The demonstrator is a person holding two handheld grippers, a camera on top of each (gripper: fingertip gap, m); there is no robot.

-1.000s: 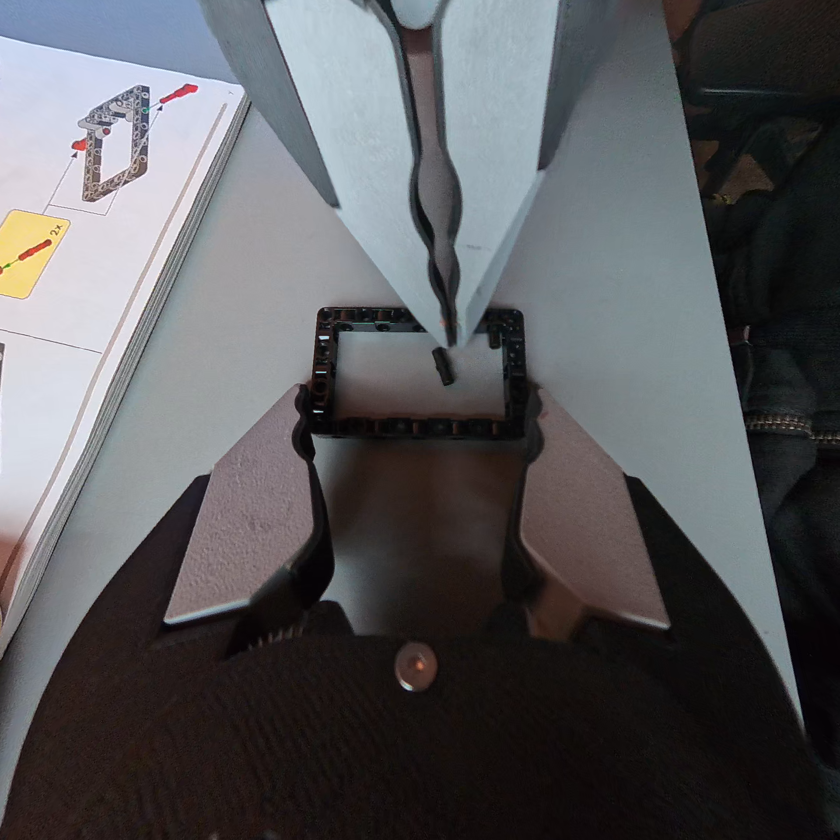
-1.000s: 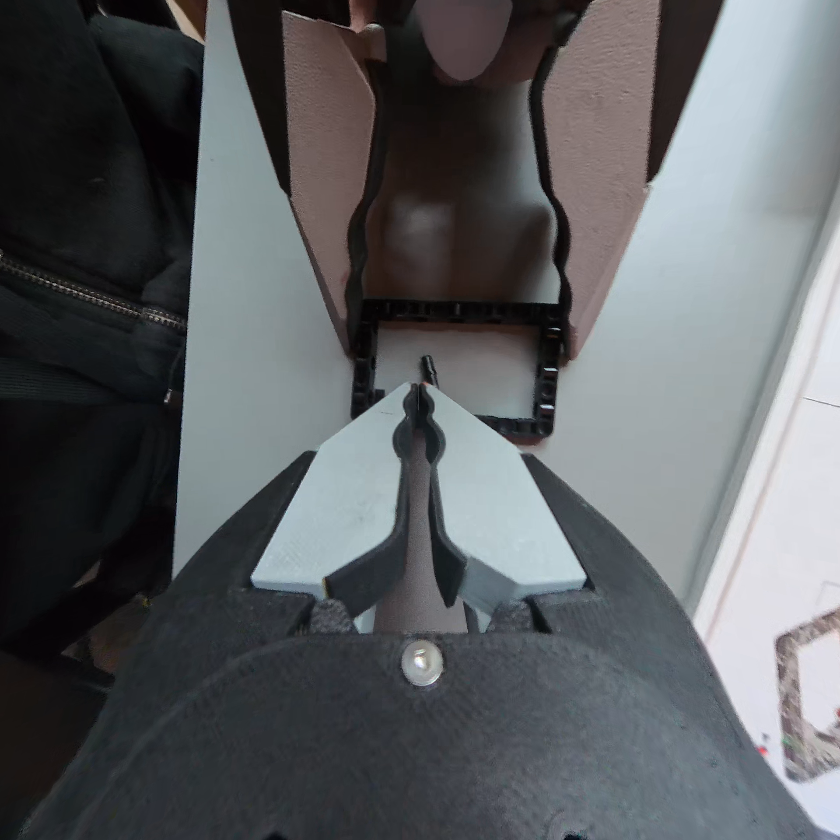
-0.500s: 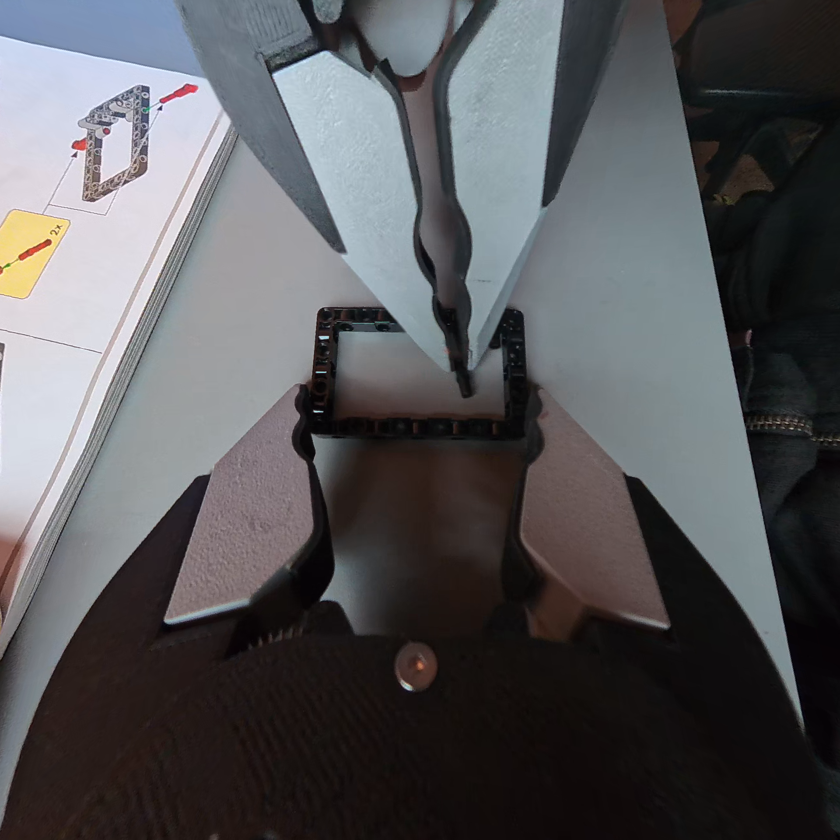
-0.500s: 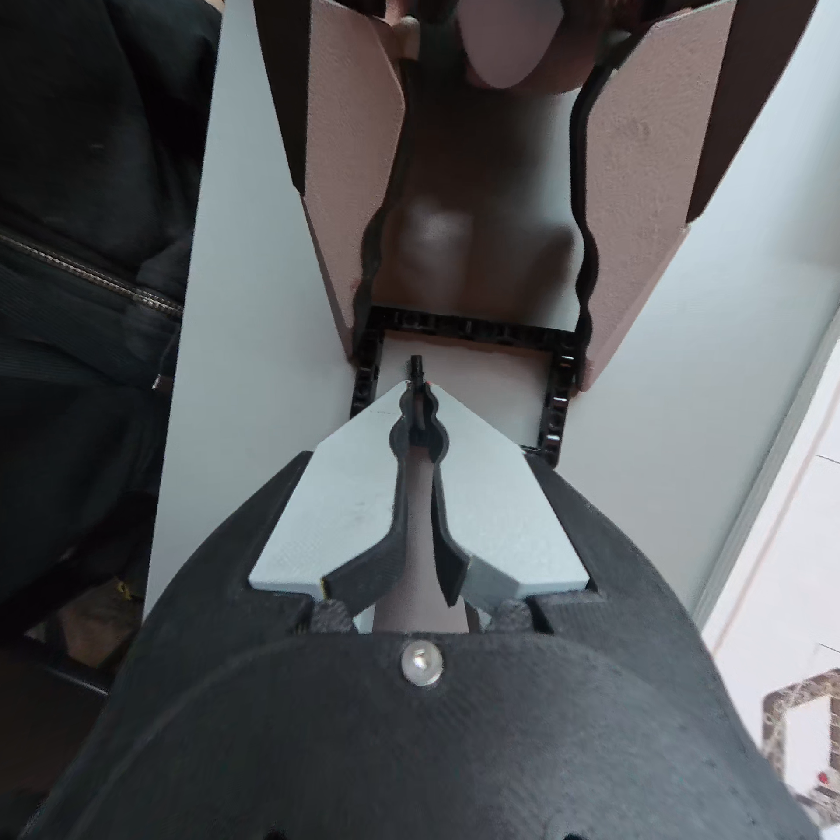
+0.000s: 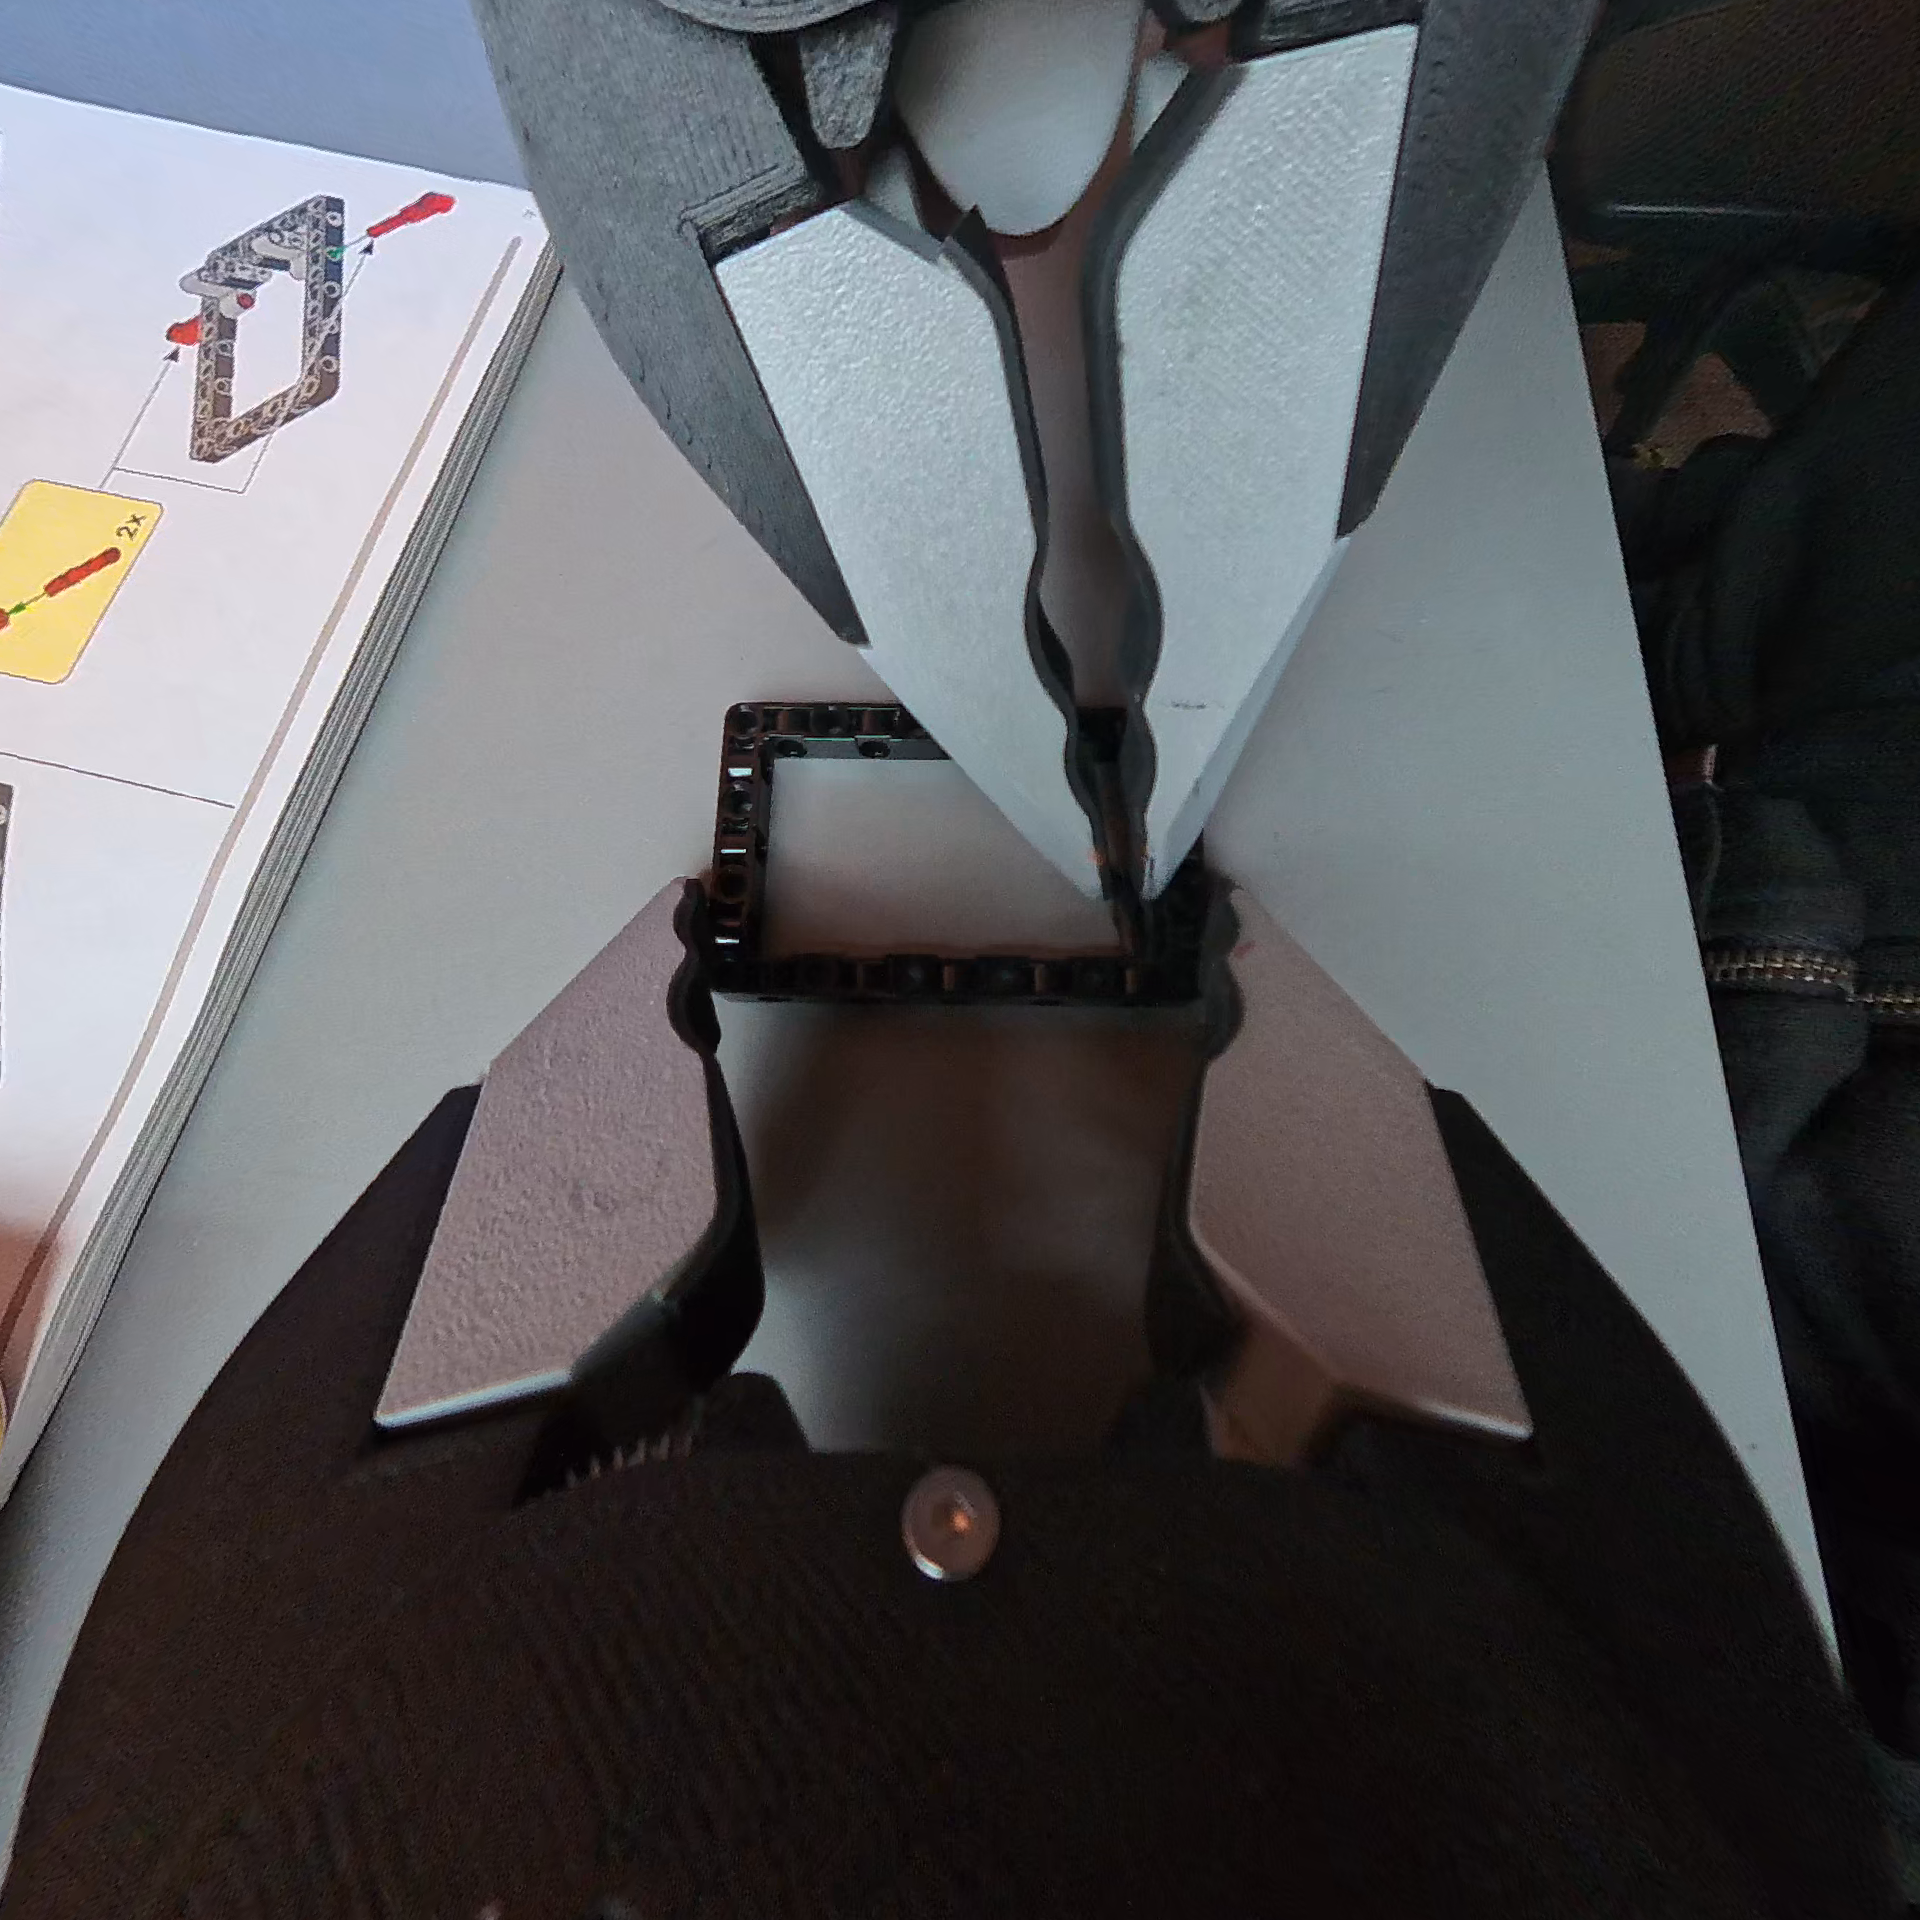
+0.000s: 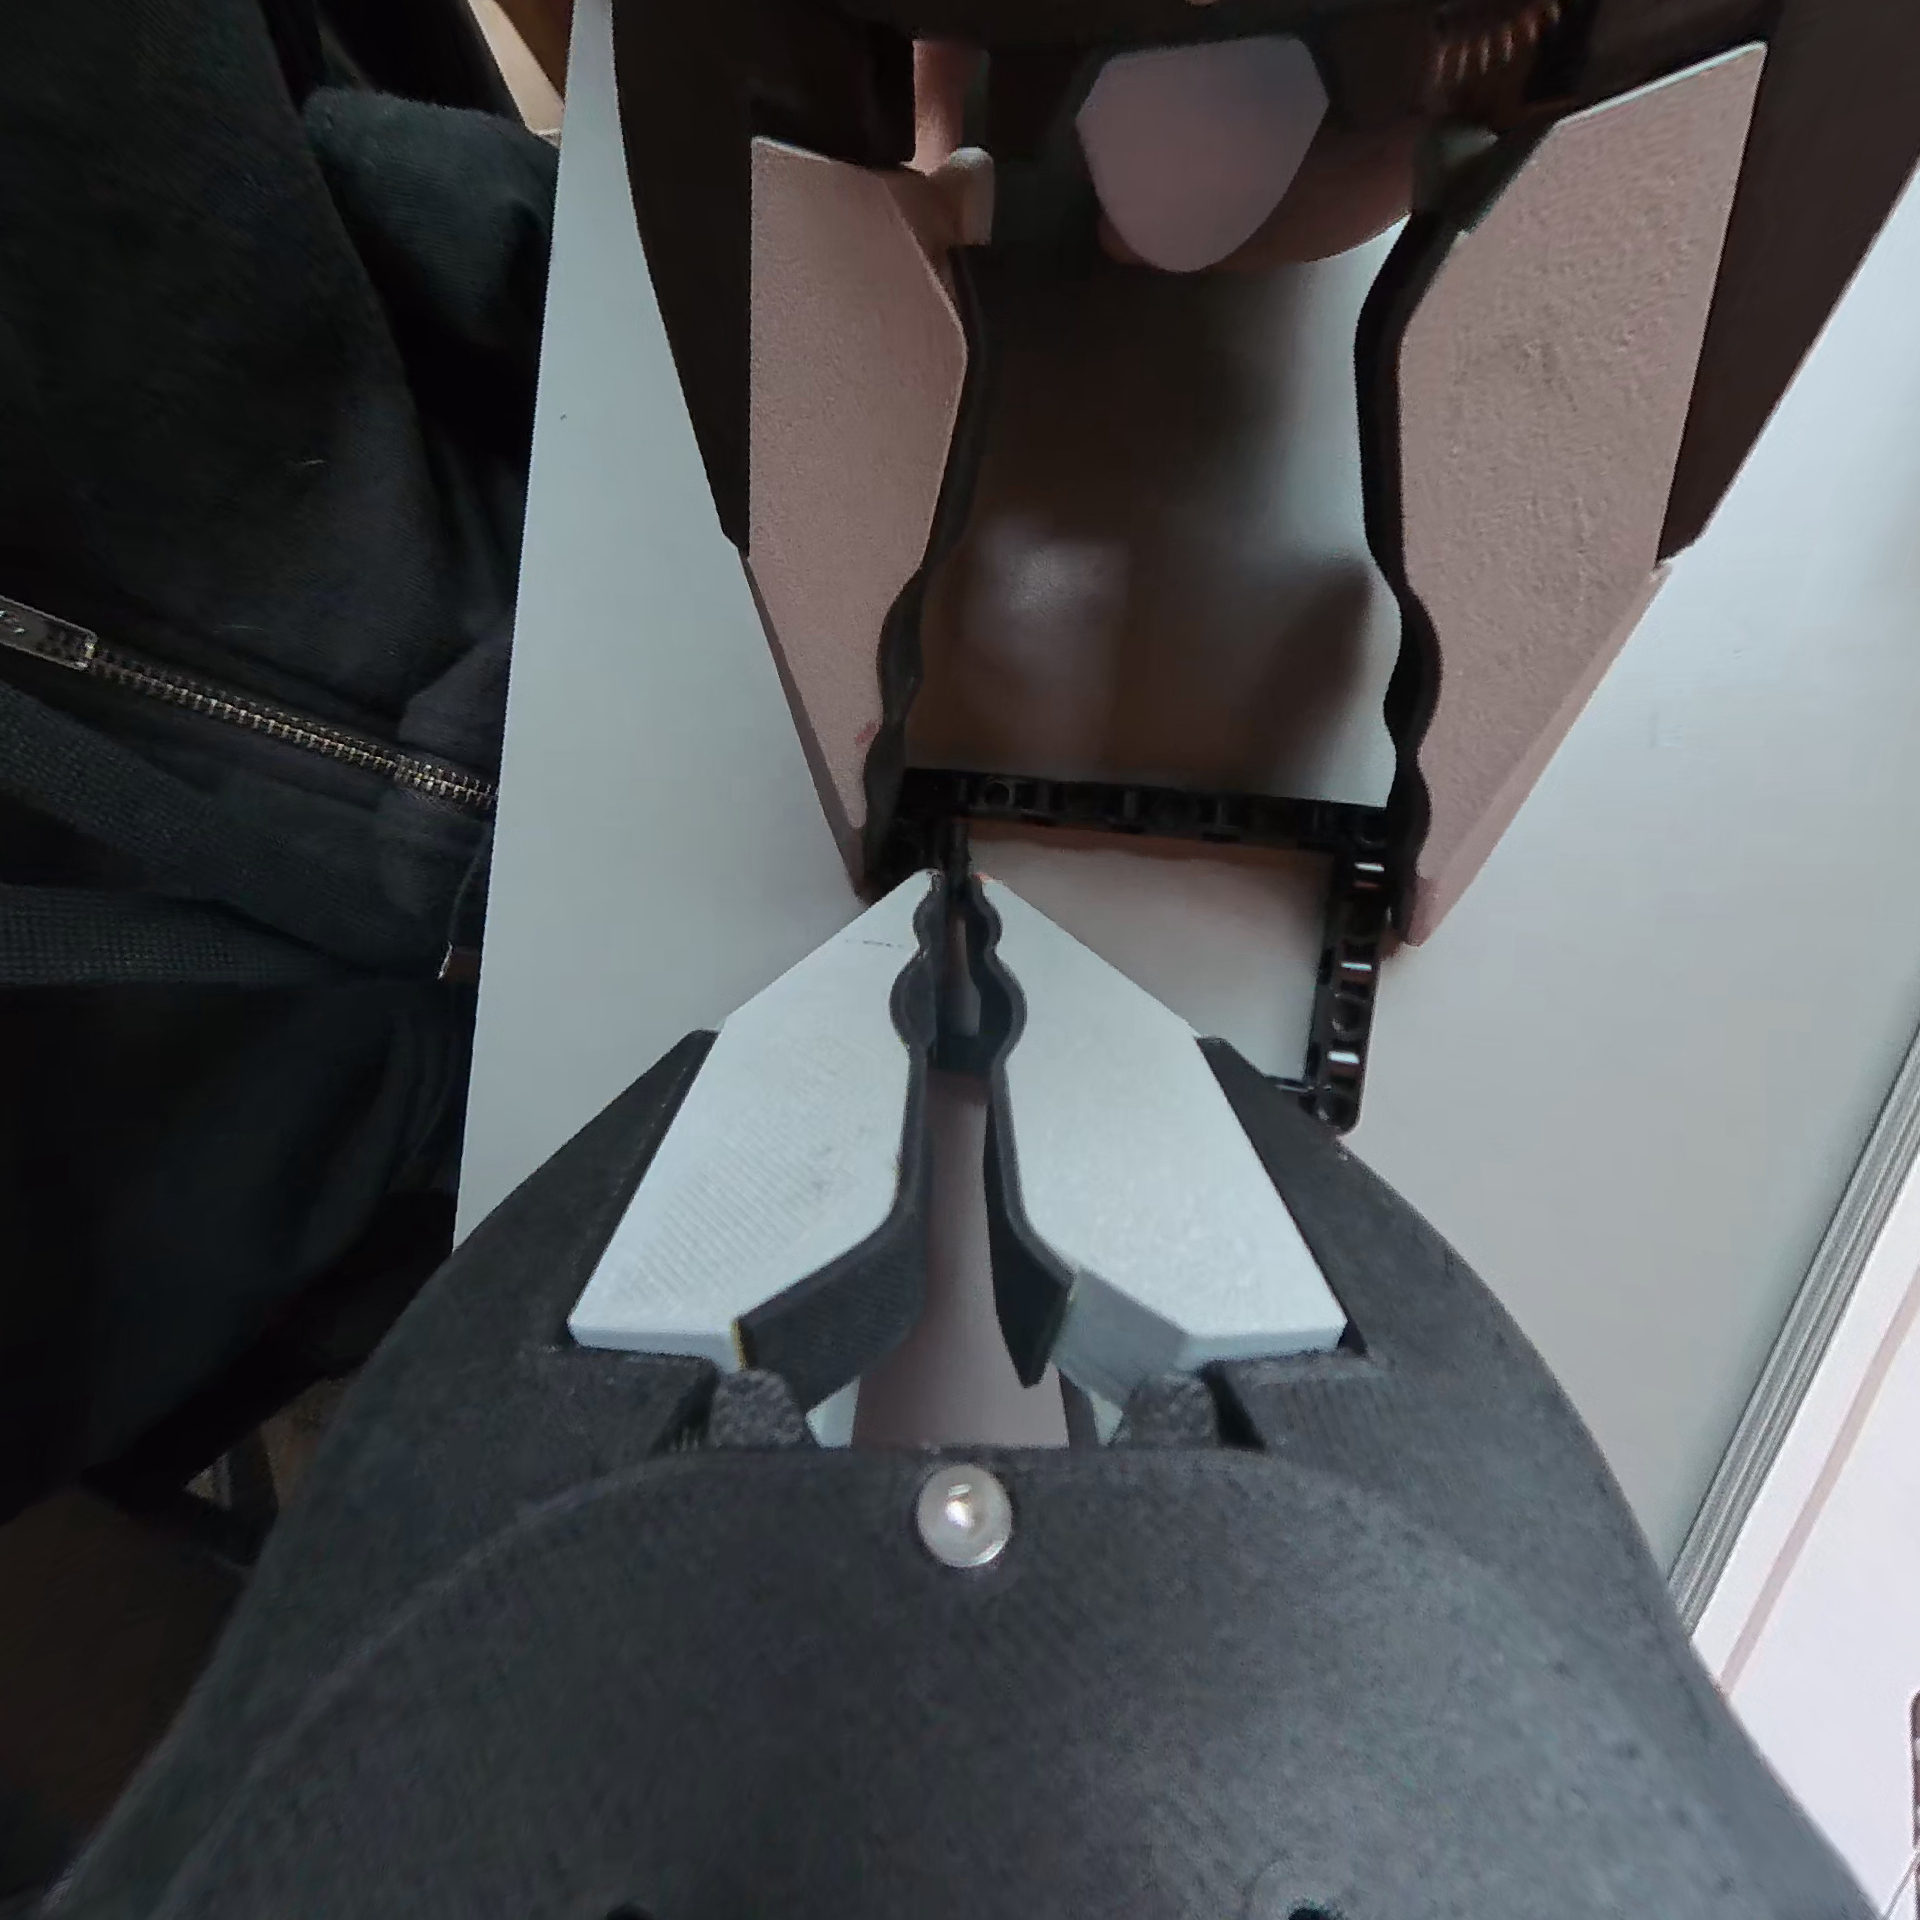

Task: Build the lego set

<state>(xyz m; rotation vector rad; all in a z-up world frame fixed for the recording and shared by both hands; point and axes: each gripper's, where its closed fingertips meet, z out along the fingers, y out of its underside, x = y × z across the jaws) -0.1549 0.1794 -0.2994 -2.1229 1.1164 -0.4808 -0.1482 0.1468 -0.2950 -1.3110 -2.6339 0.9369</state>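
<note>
1. A black rectangular lego frame of studless beams pierced with round holes (image 5: 743,821) lay flat on the pale grey tabletop (image 5: 582,644).
2. The left gripper (image 5: 956,945), with pinkish-grey fingers edged in black rubber, had its jaws spread to the frame's width and pressed against the two outer sides at the end of the frame nearest its own camera, so it gripped the frame.
3. In the right wrist view the same frame (image 6: 1351,966) showed between those pinkish fingers (image 6: 1538,540), its far beam running across from one fingertip to the other.
4. The right gripper (image 6: 951,883), with pale blue-grey fingers and wavy black pads, had its jaws nearly together, pinching a small black lego pin (image 6: 954,852) at the tips.
5. The pin's free end pointed into the inner corner of the frame beside the left gripper's right finger; whether it was seated in a hole could not be told.
6. From the left wrist view the right gripper (image 5: 1127,883) came in from the far side, tilted down, its tips over that same corner.
7. An open white instruction booklet (image 5: 208,520) lay on the table to the left of the frame, well apart from it.
8. Dark clothing with a metal zip (image 6: 260,707) showed past the table edge.
</note>
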